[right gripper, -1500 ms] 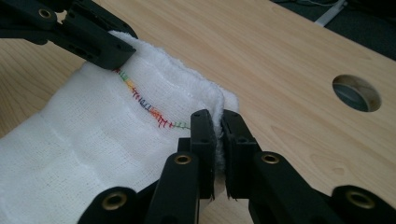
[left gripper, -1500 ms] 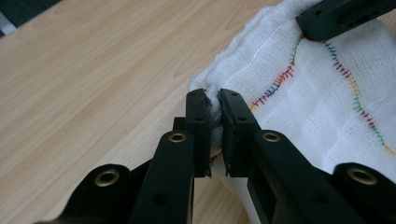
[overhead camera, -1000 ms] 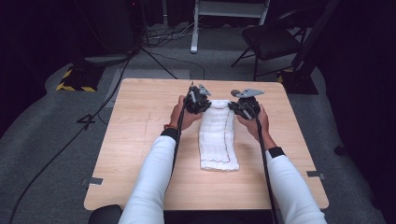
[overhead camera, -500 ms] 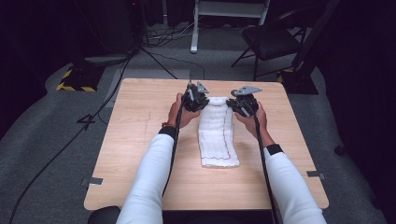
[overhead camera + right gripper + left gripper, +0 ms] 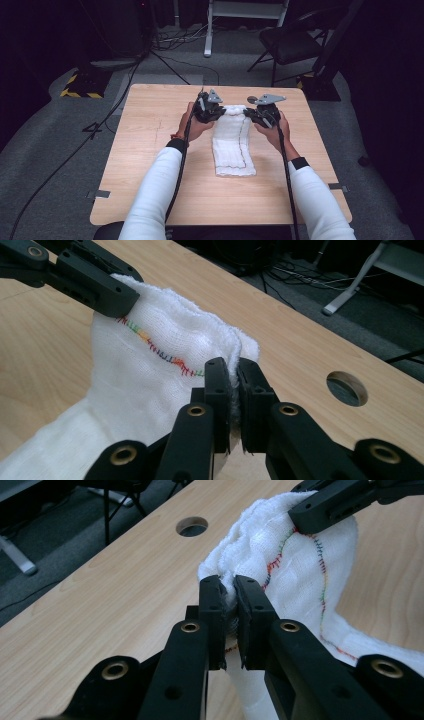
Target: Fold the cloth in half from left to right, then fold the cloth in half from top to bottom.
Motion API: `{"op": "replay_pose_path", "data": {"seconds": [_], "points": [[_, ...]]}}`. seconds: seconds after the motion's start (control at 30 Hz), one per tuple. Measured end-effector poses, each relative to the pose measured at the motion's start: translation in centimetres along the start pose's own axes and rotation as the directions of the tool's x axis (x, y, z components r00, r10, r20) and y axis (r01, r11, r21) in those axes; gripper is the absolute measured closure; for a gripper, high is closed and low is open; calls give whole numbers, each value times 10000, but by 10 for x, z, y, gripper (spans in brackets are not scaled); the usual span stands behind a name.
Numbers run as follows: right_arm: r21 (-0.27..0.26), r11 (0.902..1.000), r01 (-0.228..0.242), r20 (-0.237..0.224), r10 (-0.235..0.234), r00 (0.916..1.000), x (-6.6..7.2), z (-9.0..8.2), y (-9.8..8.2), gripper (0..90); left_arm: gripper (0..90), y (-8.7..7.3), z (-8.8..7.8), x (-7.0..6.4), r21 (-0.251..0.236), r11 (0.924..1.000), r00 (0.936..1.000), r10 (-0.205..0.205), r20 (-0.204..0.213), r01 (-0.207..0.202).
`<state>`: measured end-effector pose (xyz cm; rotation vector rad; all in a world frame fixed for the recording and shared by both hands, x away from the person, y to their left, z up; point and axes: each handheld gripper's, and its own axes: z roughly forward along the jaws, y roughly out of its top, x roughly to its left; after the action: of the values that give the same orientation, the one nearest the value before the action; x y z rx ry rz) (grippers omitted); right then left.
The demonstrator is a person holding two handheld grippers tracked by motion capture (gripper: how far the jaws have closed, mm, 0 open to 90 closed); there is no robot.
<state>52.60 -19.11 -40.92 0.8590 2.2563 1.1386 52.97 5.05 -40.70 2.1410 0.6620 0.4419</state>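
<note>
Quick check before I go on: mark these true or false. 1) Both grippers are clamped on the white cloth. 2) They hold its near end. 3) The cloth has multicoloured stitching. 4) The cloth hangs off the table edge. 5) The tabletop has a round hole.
1) True: the left gripper and the right gripper each pinch the white cloth.
2) False: they hold the far end.
3) True: multicoloured stitching runs along it.
4) False: it lies wholly on the table.
5) True: a round hole is near the far edge.
</note>
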Motion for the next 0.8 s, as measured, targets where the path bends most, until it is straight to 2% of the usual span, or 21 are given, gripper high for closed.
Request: {"op": "replay_pose_path", "data": {"seconds": [0.13,0.33,0.5,0.6,0.8], "points": [[-72,10000,62,-295,-64,9995,4,-7,-5,848,829,-5,-7,-7,-186,9998,9992,54,397,-47],[-98,9994,327,-865,-334,9957,13,-21,-17,848,826,-16,-21,-22,-289,9985,9931,497,1062,-469],[-187,9977,648,-1525,-669,9860,27,-35,-31,848,823,-29,-31,-40,-235,9963,9874,848,1339,-824],[-171,9971,748,-1749,-766,9816,33,-41,-36,847,820,-38,-35,-48,-213,9956,9839,936,1522,-914],[-104,9950,997,-2141,-996,9717,45,-50,-45,847,816,-52,-39,-56,-30,9943,9780,1053,1801,-1065]]}}
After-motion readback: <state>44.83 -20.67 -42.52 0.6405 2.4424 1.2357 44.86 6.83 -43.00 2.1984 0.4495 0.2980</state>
